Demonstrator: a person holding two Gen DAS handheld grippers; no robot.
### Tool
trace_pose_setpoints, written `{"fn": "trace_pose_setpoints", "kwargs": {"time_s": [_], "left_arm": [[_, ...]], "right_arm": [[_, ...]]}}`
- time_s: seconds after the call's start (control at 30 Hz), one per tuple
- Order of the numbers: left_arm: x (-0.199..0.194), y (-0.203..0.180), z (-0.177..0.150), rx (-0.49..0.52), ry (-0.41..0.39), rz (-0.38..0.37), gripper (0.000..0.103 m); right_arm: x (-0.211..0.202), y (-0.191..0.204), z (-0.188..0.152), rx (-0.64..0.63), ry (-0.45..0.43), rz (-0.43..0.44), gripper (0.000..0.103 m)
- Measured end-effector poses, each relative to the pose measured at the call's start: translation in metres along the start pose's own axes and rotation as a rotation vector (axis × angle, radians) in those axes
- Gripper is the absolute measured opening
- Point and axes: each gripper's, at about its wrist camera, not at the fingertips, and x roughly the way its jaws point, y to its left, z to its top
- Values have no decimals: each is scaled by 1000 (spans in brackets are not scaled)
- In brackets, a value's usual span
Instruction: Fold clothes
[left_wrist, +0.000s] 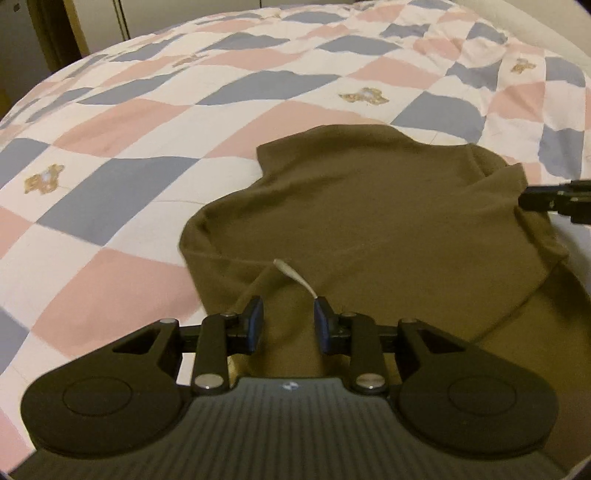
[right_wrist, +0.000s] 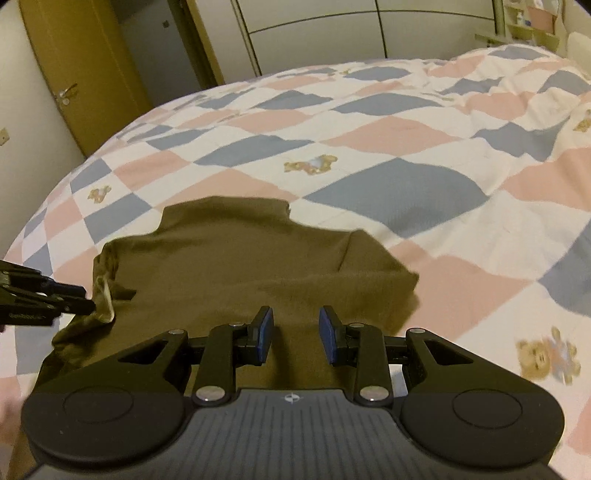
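The left gripper (left_wrist: 289, 320) has its jaws parted with nothing between them; a small white tag (left_wrist: 293, 275) lies just ahead. The right gripper (right_wrist: 296, 331) also stands open and empty. Under both lies the olive-brown shirt (left_wrist: 369, 206), spread on the bed (left_wrist: 110, 192), its sides turned inward. For a neat fold, I think both jaws should pinch matching edges together. No readable writing.
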Motion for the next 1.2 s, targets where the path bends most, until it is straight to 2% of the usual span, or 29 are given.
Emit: {"fn": "trace_pose_setpoints", "kwargs": {"time_s": [0.13, 0.23, 0.37, 0.4, 0.53, 0.63, 0.73, 0.83, 0.93, 1.0, 1.07, 1.2], "left_arm": [[20, -1, -2, -2, 79, 25, 26], [9, 2, -5, -21, 80, 18, 27], [-4, 7, -7, -42, 54, -16, 30], [-5, 9, -8, -48, 49, -27, 31], [17, 14, -13, -58, 114, 6, 33], [1, 25, -6, -80, 87, -21, 31], [-18, 43, 11, -86, 27, -60, 31], [-19, 62, 35, -76, -19, -53, 35], [4, 74, 56, -39, -14, -35, 37], [21, 79, 64, -26, 7, -48, 38], [36, 80, 68, 1, 27, -48, 38], [65, 79, 68, 72, 79, -57, 37]], "right_arm": [[11, -3, 1, -26, 49, 2, 37], [17, -6, 2, -42, 76, 9, 37], [5, -8, 10, -47, 33, 58, 37], [9, -9, 10, -59, 53, 54, 37], [33, -19, 6, -86, 172, 39, 37], [22, -26, 21, -87, 153, 91, 37], [14, -35, 38, -87, 133, 138, 37], [21, -49, 66, -78, 114, 153, 37], [43, -61, 87, -97, 137, 153, 37], [61, -63, 94, -113, 158, 150, 40], [79, -66, 98, -116, 180, 162, 47], [113, -72, 97, -104, 257, 177, 48]]}}
